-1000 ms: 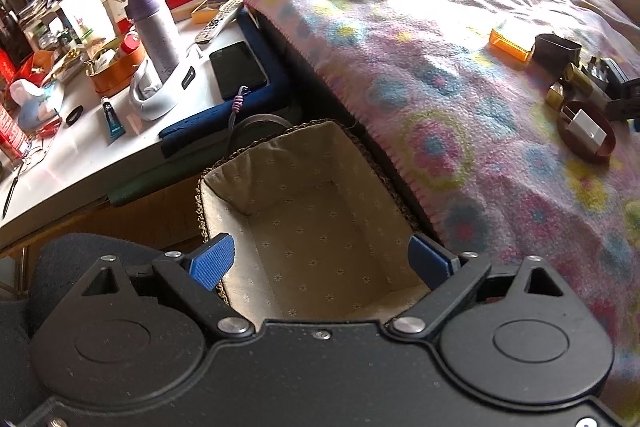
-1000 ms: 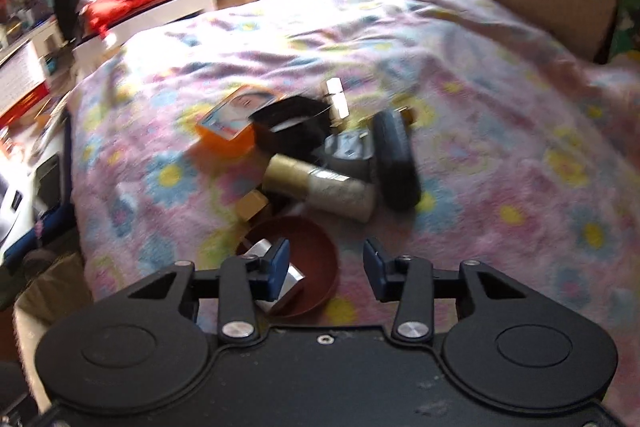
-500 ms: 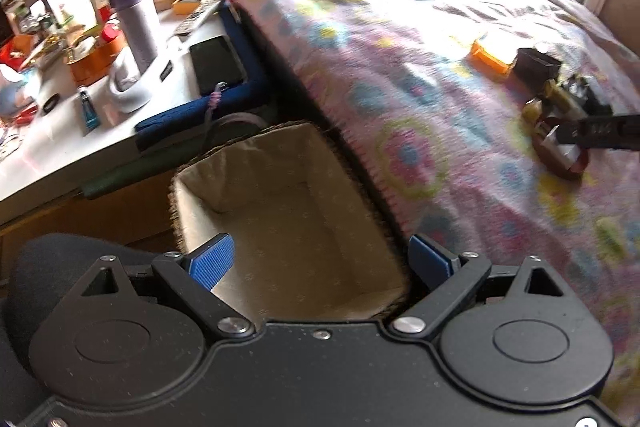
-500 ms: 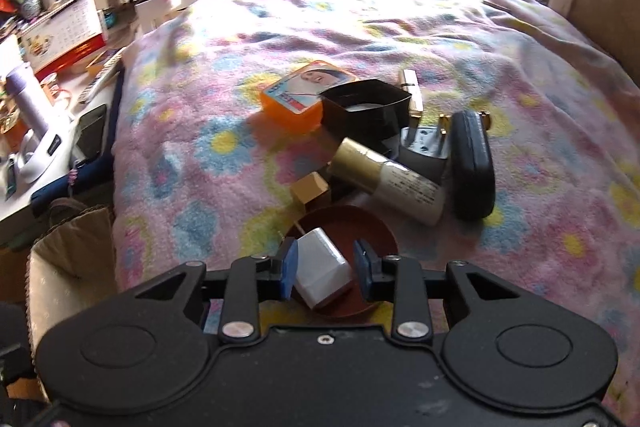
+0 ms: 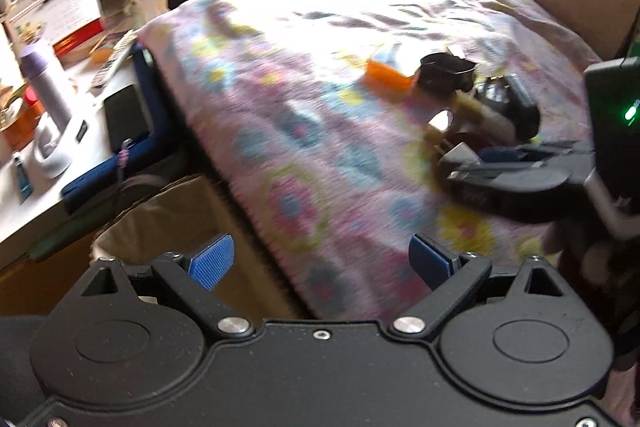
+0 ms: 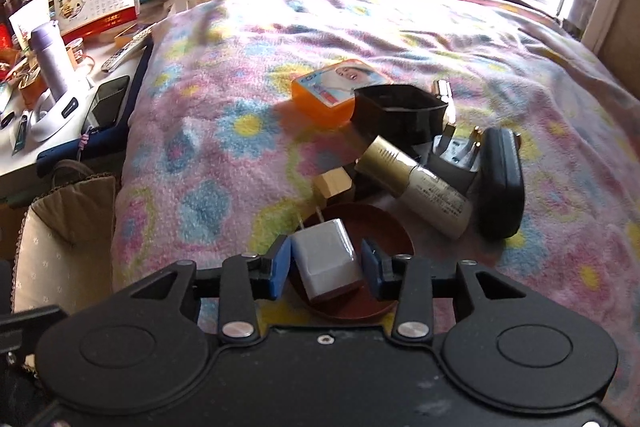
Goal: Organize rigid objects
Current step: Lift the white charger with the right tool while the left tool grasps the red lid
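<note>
On the bed, the right claw [image 6: 325,267] had its blue pads against both sides of a white charger block [image 6: 325,263] sitting in a brown dish [image 6: 384,227]; whether it gripped firmly could not be told. Just beyond lay a small wooden cube [image 6: 332,183], a gold-capped bottle [image 6: 416,183], a black pouch [image 6: 500,183], a black box [image 6: 396,111] and an orange case [image 6: 336,95] on the flowered blanket [image 6: 224,147]. The left claw [image 5: 320,261] stood wide and empty above the bed's edge, over a lined basket [image 5: 168,223] beside the worktop [image 5: 52,187].
</note>
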Action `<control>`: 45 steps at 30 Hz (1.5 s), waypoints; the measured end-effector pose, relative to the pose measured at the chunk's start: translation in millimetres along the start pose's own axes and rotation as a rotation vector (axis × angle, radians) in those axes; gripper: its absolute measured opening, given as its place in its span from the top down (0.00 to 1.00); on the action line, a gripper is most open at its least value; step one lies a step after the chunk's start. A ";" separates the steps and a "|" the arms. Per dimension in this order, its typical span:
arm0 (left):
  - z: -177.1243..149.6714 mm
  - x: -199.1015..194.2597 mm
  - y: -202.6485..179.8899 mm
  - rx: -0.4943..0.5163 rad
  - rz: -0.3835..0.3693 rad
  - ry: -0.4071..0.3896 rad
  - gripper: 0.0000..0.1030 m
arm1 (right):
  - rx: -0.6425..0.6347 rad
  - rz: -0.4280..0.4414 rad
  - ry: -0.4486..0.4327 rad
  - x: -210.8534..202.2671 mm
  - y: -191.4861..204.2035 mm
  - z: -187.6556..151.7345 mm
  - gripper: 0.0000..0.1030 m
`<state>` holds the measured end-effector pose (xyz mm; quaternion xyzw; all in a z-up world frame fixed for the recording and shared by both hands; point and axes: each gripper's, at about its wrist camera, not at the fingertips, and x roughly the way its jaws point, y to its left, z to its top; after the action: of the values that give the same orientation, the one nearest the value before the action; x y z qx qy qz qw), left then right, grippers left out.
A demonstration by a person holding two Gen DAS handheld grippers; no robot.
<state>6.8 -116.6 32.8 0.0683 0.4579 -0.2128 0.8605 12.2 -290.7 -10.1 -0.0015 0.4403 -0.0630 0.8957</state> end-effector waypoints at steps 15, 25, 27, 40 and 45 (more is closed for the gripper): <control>37.1 27.7 -64.6 0.087 -0.079 -0.017 0.11 | 0.264 -0.079 -0.130 -42.2 -76.1 -10.2 0.92; 45.6 57.6 -112.0 0.161 -0.110 0.016 0.11 | 0.418 -0.087 -0.091 -32.6 -123.1 -36.7 0.86; 47.4 62.8 -119.2 0.175 -0.100 0.025 0.10 | 0.434 -0.099 -0.100 -35.3 -127.4 -38.2 0.86; 51.6 106.4 -97.3 0.077 0.022 0.109 0.16 | 0.414 -0.068 -0.099 -48.6 -127.6 -43.8 0.77; 57.4 109.5 -69.8 -0.036 -0.031 0.142 0.16 | 0.282 0.025 -0.082 -49.8 -104.8 -41.9 0.60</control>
<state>74.1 -230.6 -18.4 0.0604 0.5225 -0.2124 0.8236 -62.6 -386.7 9.6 0.1270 0.3899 -0.1131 0.9050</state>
